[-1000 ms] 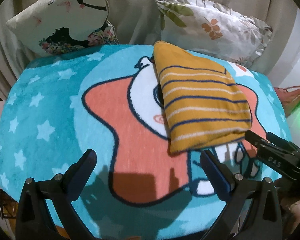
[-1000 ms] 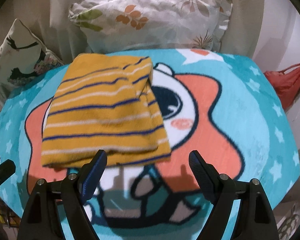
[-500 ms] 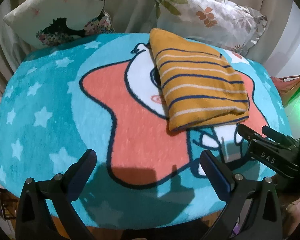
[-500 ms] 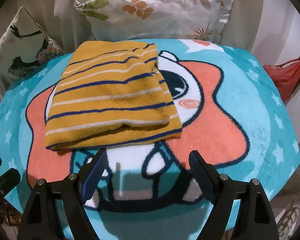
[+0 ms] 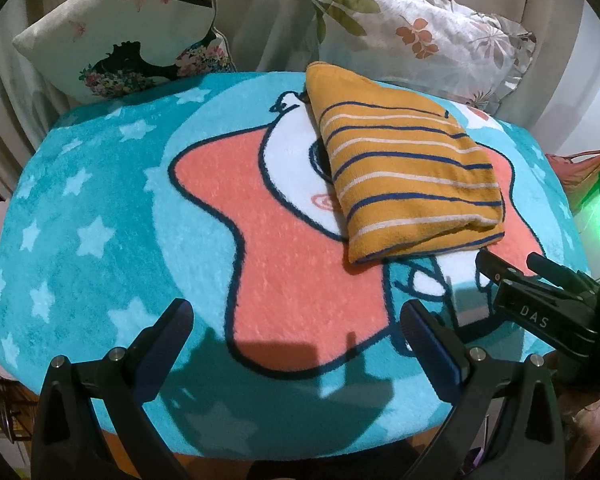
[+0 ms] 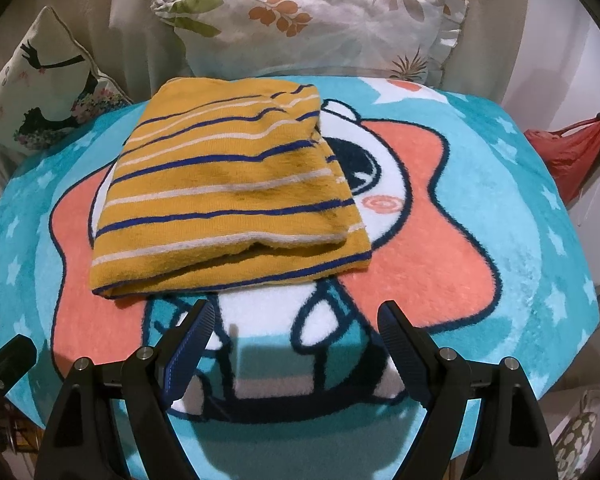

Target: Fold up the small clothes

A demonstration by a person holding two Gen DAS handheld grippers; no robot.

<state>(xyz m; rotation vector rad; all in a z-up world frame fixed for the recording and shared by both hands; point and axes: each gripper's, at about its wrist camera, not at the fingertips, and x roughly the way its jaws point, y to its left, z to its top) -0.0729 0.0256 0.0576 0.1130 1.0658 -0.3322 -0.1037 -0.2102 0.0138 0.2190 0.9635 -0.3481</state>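
Left wrist view: left gripper (image 5: 296, 320) was spread wide, holding nothing, over a fuzzy teal star-print blanket (image 5: 100, 208). Folded mustard knit garment (image 5: 404, 176), navy and white stripes, lay ahead to the right on the blanket's cartoon star. Right gripper (image 5: 512, 276) sat near its front edge.

Right wrist view: right gripper (image 6: 294, 326) was released, empty, just short of the garment (image 6: 228, 196), a soft rectangular stack. Ruffled floral pillow (image 6: 312, 20) behind.
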